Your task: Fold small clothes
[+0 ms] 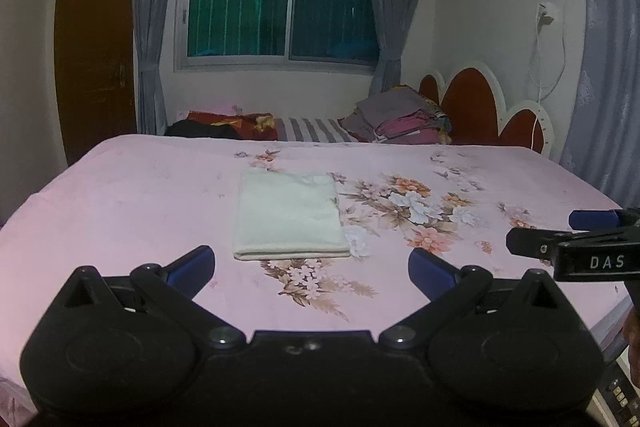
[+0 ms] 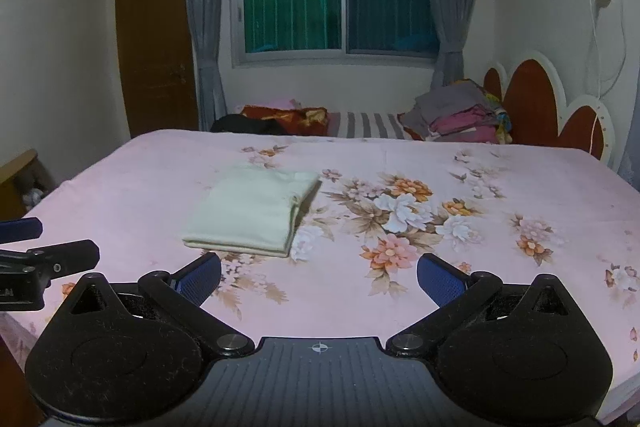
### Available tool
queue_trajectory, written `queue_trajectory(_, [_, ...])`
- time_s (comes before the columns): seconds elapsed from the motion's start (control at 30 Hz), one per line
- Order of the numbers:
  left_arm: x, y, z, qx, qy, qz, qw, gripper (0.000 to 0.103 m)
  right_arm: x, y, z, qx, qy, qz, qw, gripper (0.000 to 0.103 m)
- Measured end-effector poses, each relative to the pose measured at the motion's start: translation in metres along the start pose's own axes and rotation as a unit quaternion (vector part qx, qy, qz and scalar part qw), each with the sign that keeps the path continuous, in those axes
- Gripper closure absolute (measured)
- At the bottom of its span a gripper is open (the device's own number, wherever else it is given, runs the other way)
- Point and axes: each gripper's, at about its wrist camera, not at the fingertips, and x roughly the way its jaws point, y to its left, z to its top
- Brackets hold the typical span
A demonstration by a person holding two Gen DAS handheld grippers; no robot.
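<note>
Bare pink floral bedsheet [image 1: 140,195] was seen all around the folded cream cloth [image 1: 288,215] at frame centre; stacked grey and pink clothes [image 1: 400,119] blocked the upper right.

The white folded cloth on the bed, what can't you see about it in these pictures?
- Folded cloth: what garment it is; the folds hide its shape in both wrist views.
- Its underside: hidden against the pink bedsheet.
- Its fabric detail: too blurred in both views.
</note>
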Motion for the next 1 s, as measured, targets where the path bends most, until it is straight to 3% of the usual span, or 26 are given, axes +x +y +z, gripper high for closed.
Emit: queue_trajectory(1.0, [-0.002,0.011,0.0,-0.005,-0.008,-0.004,0.9999,0.0,-0.016,0.009,0.007,0.004,-0.023,0.012,1.0,0.0])
